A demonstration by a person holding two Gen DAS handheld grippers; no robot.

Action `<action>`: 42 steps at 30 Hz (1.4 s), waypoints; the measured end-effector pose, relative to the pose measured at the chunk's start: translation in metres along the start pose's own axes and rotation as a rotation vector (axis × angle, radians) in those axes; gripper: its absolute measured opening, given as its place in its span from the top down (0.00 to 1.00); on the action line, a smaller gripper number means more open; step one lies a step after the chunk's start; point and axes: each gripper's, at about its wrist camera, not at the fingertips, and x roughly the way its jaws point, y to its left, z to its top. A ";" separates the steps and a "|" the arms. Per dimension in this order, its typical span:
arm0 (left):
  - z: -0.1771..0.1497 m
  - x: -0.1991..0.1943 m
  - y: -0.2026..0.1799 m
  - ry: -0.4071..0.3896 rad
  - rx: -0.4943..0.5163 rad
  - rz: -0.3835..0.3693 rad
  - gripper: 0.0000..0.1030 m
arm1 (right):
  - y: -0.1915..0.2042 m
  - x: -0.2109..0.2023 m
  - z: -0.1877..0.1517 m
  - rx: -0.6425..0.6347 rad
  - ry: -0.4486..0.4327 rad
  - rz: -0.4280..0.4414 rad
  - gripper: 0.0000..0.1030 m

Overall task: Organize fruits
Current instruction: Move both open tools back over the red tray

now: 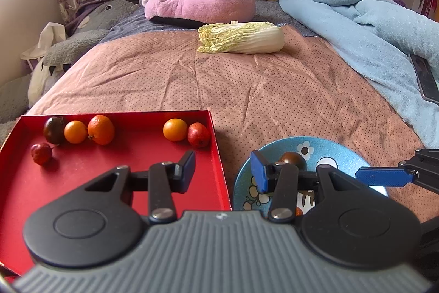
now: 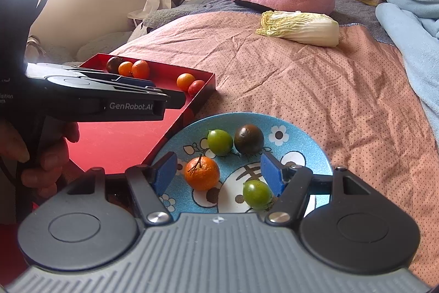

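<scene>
Right wrist view: right gripper [image 2: 218, 173] spread wide over round blue cartoon-print plate [image 2: 307, 140], holding nothing; four fruits on it, one stemmed orange mandarin [image 2: 202, 173], two smooth green ones, one dark tomato. Left wrist view: left gripper [image 1: 223, 172] spread and bare over shallow red cardboard tray [image 1: 109, 169], its long edges running away from the camera, with six fruits: three orange, two red, one dark.

Cabbage [image 1: 241, 37] alone on open bedspread [image 1: 219, 84]
</scene>
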 end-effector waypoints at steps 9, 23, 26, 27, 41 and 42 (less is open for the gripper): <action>-0.001 -0.008 0.020 -0.004 -0.032 0.027 0.54 | 0.014 0.009 0.008 -0.019 -0.006 0.028 0.30; 0.001 -0.017 0.087 0.011 -0.118 0.141 0.54 | 0.045 0.046 0.037 -0.055 -0.026 0.101 0.30; 0.000 -0.016 0.103 0.030 -0.132 0.163 0.55 | 0.053 0.059 0.048 -0.090 -0.031 0.107 0.30; -0.001 -0.015 0.106 0.035 -0.127 0.170 0.55 | 0.056 0.062 0.051 -0.103 -0.031 0.105 0.31; -0.002 -0.010 0.150 0.064 -0.165 0.191 0.55 | 0.085 0.141 0.087 -0.369 0.003 -0.066 0.54; -0.002 -0.009 0.151 0.069 -0.165 0.191 0.55 | 0.086 0.146 0.088 -0.388 0.011 -0.082 0.57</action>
